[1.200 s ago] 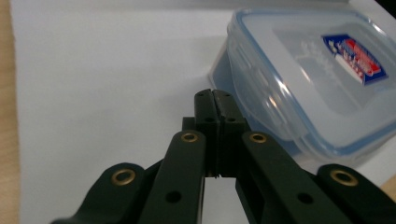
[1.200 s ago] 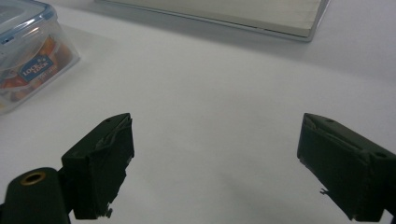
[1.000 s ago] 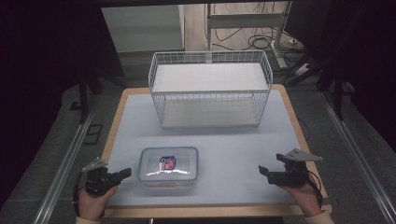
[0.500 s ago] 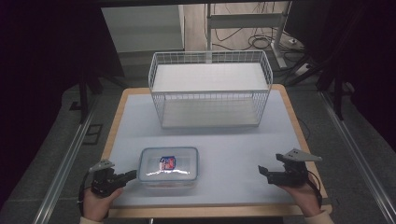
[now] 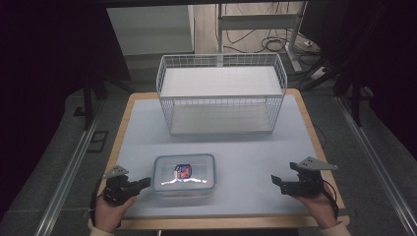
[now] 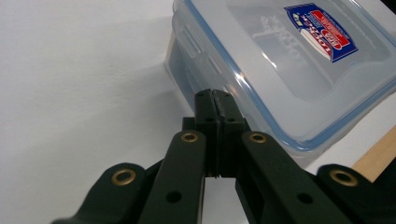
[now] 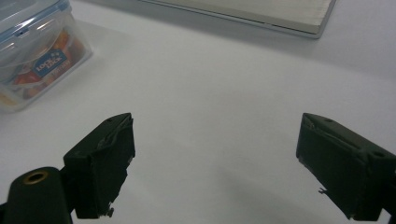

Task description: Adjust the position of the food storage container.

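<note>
white table top point(image 5: 246, 152) with a wooden rim carries a clear plastic box point(image 5: 184, 174) near its front edge, lid on (a red and blue label shows on the lid). left gripper point(image 5: 143, 182) sits just beside the box's left end, jaws pressed together on nothing. right gripper point(image 5: 275, 180) rests well apart at the right, jaws spread. white wire basket point(image 5: 221, 96) stands at the back.

hand-held gripper point(image 6: 215, 95): jaws together | tips perhaps touching lidded container point(image 6: 280, 70)
</note>
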`<action>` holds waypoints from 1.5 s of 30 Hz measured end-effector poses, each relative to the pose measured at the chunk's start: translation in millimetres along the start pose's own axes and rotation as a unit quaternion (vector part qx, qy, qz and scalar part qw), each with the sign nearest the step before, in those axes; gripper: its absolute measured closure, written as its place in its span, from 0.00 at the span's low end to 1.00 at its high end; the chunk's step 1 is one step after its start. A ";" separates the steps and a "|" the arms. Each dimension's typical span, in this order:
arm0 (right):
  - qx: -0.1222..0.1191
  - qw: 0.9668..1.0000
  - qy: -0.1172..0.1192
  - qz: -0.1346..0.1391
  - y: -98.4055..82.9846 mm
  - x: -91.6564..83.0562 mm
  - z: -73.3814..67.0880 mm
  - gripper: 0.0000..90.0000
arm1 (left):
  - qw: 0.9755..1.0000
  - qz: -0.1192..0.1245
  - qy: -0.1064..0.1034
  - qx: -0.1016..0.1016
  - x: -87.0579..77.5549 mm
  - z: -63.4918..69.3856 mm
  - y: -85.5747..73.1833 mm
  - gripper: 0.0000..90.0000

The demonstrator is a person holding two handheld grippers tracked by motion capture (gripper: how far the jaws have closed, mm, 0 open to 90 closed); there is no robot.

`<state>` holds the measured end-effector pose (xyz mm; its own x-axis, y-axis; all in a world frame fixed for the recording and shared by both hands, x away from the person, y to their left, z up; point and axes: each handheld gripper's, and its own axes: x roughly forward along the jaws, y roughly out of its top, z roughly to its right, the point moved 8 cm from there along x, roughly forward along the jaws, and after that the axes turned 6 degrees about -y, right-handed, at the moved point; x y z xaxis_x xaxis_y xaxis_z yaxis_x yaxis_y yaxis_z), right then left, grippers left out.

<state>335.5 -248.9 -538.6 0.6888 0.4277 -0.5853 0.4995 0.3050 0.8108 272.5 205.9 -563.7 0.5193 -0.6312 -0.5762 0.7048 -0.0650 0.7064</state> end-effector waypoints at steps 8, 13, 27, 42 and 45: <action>0.002 1.000 -0.001 -0.003 -0.9 0.9 -0.3 0.13 | 1.000 -0.003 -0.003 0.010 9.9 7.8 9.3 1.00; 0.001 1.000 0.000 -0.005 -1.6 1.7 -1.6 0.13 | 1.000 -0.010 -0.012 0.014 21.1 15.2 14.2 1.00; 0.000 1.000 0.000 -0.009 -3.0 2.6 -3.4 0.13 | 0.999 -0.021 -0.026 0.028 49.7 36.3 29.3 1.00; -0.002 1.000 0.002 -0.008 -2.9 2.2 -4.8 0.13 | 0.998 -0.030 -0.050 0.030 78.5 55.1 44.0 1.00; -0.002 1.000 0.002 -0.007 -2.8 2.1 -4.7 0.13 | 0.998 -0.030 -0.054 0.029 83.8 57.8 46.9 1.00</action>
<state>333.1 -244.9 -542.1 0.6793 0.4262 -0.5974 0.5077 0.3149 0.8020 321.1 105.3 -555.1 0.4189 -0.7046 -0.5727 0.7024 -0.1482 0.6961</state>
